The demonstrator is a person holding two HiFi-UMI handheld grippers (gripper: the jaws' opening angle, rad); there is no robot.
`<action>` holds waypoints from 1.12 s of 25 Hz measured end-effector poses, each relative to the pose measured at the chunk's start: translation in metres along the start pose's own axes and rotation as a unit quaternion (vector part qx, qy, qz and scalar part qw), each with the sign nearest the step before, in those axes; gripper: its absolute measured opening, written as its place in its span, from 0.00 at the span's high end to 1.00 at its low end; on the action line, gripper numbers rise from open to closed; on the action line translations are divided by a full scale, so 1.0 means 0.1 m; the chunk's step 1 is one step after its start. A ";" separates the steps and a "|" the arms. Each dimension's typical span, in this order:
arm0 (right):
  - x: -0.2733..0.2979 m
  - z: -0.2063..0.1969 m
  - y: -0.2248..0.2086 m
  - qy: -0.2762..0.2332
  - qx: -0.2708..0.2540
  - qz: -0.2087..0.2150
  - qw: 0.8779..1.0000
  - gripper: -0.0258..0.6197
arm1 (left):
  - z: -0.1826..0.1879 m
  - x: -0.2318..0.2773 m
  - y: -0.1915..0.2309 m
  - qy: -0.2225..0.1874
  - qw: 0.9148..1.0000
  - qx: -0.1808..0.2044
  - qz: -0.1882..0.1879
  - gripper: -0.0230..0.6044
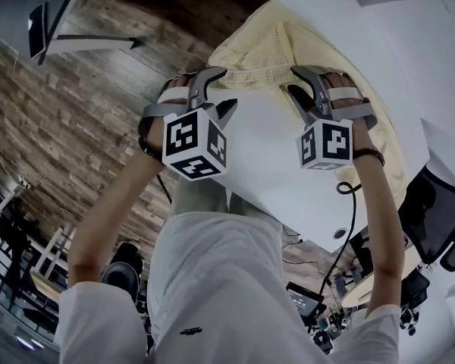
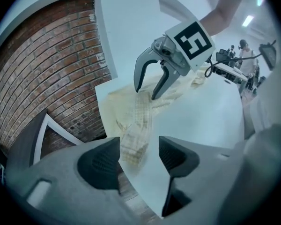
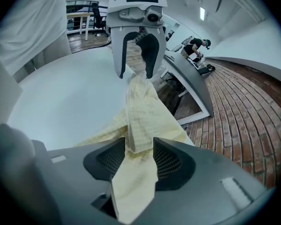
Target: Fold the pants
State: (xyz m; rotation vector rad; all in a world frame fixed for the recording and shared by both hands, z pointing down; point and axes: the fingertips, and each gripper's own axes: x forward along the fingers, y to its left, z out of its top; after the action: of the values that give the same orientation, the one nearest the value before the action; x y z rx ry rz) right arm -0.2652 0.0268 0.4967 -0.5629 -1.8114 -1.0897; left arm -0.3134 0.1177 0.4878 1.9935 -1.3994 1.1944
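Pants (image 1: 288,48): pale yellow checked cloth, crumpled on the white table (image 1: 265,158). They sit upper centre in the head view, and one part trails down along the table's right-hand edge. A narrow folded strip of the cloth runs straight from one of my grippers to the other. Left gripper (image 2: 138,161): fingers apart. The strip lies in the gap near the left-hand pad in the left gripper view and is clear of the right-hand one, so nothing is pinched. Right gripper (image 3: 139,161): fingers also spread. The fold fills the gap from pad to pad, and a loose flap hangs out at the bottom of the right gripper view. The cloth looks slack there, not clamped. In the head view both grippers sit side by side at the near edge of the cloth, pointing steeply down, with their marker cubes towards the camera. Past the table edge, at the right of the right gripper view, is a brick-patterned floor (image 3: 253,125).
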 end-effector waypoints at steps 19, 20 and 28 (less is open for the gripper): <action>-0.37 0.37 -1.02 -0.048 0.084 -0.113 0.989 0.91 | 0.05 -0.15 0.53 -0.040 0.986 -0.065 0.151 0.93; -0.35 0.40 -1.10 -0.049 0.081 -0.117 0.989 0.91 | 0.03 -0.18 0.59 -0.040 0.985 -0.073 0.152 0.93; -0.16 0.56 -1.57 -0.033 0.035 -0.150 0.987 0.91 | 0.00 -0.34 0.90 -0.044 0.982 -0.177 0.057 0.93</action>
State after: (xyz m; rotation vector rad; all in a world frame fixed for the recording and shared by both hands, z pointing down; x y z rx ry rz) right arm -0.4004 -0.0029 0.4030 -0.2912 -2.0301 -1.2124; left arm -0.3987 0.1001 0.4476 1.7537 -1.6574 0.8374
